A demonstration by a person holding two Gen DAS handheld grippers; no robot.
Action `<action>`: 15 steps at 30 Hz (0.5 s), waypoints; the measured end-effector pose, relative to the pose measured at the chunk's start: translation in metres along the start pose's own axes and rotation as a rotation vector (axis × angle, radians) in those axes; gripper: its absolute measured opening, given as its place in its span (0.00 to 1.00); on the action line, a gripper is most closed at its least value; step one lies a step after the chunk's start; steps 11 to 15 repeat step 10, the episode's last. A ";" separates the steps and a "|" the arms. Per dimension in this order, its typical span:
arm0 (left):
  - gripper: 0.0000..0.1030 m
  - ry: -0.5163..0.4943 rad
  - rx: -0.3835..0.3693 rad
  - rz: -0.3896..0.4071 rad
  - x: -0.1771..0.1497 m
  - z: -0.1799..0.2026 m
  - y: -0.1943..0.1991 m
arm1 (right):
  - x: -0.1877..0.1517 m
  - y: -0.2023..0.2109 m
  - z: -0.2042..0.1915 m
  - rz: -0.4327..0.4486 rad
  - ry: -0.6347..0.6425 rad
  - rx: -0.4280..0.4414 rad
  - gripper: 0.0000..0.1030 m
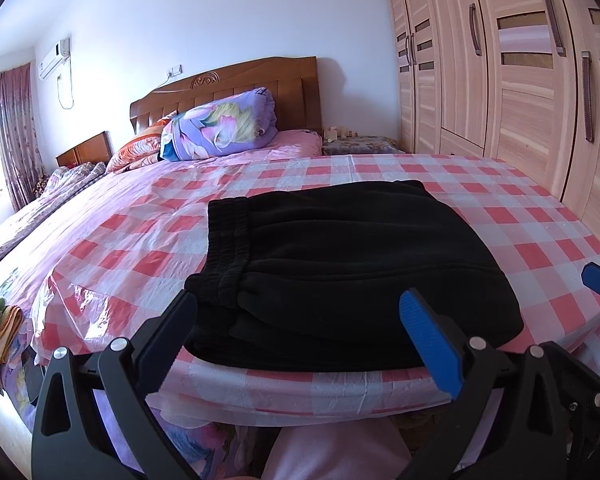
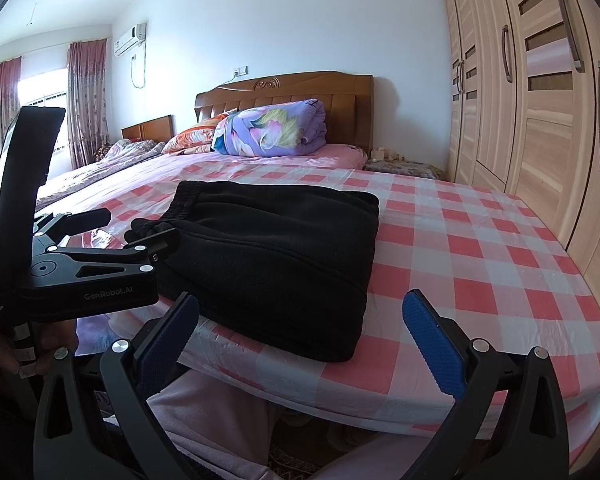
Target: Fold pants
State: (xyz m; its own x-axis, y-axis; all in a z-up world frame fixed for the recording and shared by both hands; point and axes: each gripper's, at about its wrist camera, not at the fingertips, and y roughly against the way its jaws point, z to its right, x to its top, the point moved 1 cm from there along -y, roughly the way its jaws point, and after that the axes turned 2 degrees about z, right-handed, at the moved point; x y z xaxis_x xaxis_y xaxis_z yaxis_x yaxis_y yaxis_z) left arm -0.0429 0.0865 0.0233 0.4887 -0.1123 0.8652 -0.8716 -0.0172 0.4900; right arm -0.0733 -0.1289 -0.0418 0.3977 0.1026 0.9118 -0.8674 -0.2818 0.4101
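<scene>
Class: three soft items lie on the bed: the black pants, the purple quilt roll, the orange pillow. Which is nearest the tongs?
The black pants, folded on the checked sheet at the near edge. The purple quilt roll and orange pillow lie far back by the headboard.

Right gripper (image 2: 300,336) at 6 o'clock, jaws spread wide, nothing between them, hanging off the bed's near edge. Folded black pants (image 2: 276,260) lie flat on the pink checked sheet (image 2: 480,264), centre frame. Left gripper (image 2: 120,228) at 9 o'clock, jaws apart, one finger touching the pants' waistband corner. Wardrobe (image 2: 540,120) at 3 o'clock.
</scene>
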 end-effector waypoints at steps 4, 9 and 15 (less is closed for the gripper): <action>0.98 -0.003 -0.012 -0.010 -0.001 0.000 -0.002 | 0.000 0.000 0.001 0.000 -0.001 0.000 0.96; 0.98 -0.003 -0.018 -0.023 -0.001 -0.001 -0.006 | 0.000 0.000 0.001 0.000 0.000 0.001 0.96; 0.98 -0.001 -0.017 -0.025 -0.001 -0.002 -0.007 | 0.000 0.000 0.001 0.000 0.000 0.001 0.96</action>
